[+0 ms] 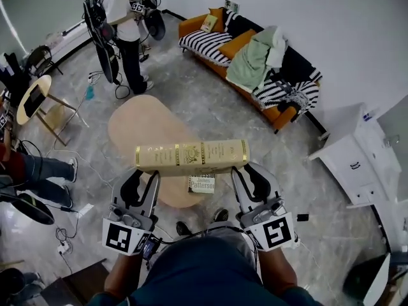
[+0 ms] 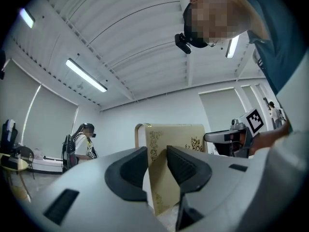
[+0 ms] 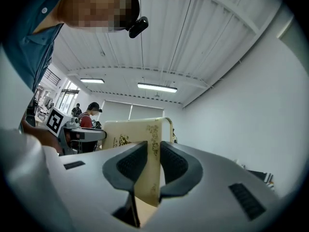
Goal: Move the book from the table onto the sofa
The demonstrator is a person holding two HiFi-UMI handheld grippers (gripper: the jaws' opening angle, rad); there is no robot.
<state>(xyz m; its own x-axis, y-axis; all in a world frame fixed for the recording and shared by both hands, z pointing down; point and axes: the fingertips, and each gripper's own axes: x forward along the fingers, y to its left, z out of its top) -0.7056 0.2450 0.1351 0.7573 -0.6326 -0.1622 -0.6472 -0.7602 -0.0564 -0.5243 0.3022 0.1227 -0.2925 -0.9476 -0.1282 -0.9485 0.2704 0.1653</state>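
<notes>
A thick cream book with gold ornament (image 1: pixel 191 156) hangs in the air above the near end of the oval table (image 1: pixel 137 129), spine toward me. My left gripper (image 1: pixel 148 177) is shut on its left end, my right gripper (image 1: pixel 240 176) on its right end. In the left gripper view the book (image 2: pixel 174 144) stands between the dark pads (image 2: pixel 130 170), cover against them. The right gripper view shows the same book (image 3: pixel 137 139) pinched between its pads (image 3: pixel 171 163). The orange sofa (image 1: pixel 197 25) stands far off at the back, strewn with striped cushions and clothes.
A smaller book (image 1: pixel 201 183) lies on the table's near edge, below the lifted one. A person with gear (image 1: pixel 121 24) stands beyond the table at the left. A white cabinet (image 1: pixel 357 158) is at the right, a small round table (image 1: pixel 32 97) at the left.
</notes>
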